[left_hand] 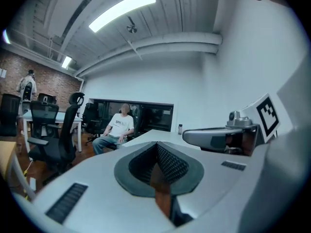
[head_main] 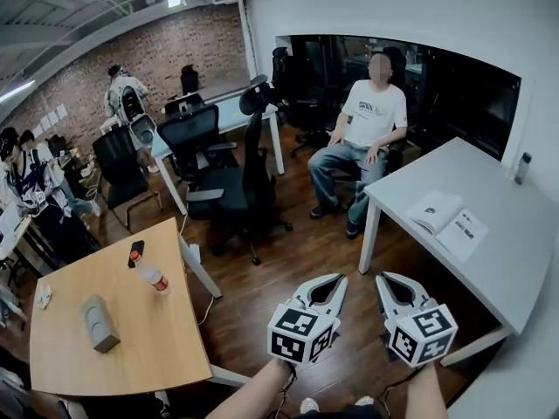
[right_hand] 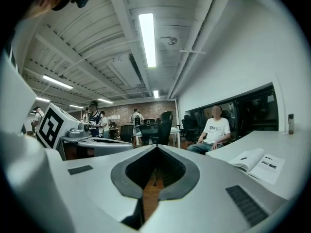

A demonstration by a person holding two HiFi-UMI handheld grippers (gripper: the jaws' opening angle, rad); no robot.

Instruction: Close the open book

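The white table (head_main: 511, 243) fills the room from about 2 to 4 o'clock. It is the largest thing nearby and the one that matters, since the open book (head_main: 447, 221) lies on it. Across the wooden floor, at 8 o'clock, a wooden table (head_main: 61, 339) carries a bottle (head_main: 154, 278), a phone and a grey block, none of which I judge to be part of this job. Black office chairs (head_main: 231, 186) stand pushed about at 11 o'clock, and a person (head_main: 367, 133) sits at 1 o'clock, just off the white table's far corner. At 6 o'clock the person with the tools holds the left gripper (head_main: 338, 280) and the right gripper (head_main: 383, 278) side by side over bare floor. Both have their jaws pressed together on nothing and point roughly level. This looks like a carrying posture for walking up, with no reach begun. The book rests flat with its pages up, at 2 o'clock from the grippers and well apart from them. It lies near the table's front edge, probably so a page block can be swept over from that side.
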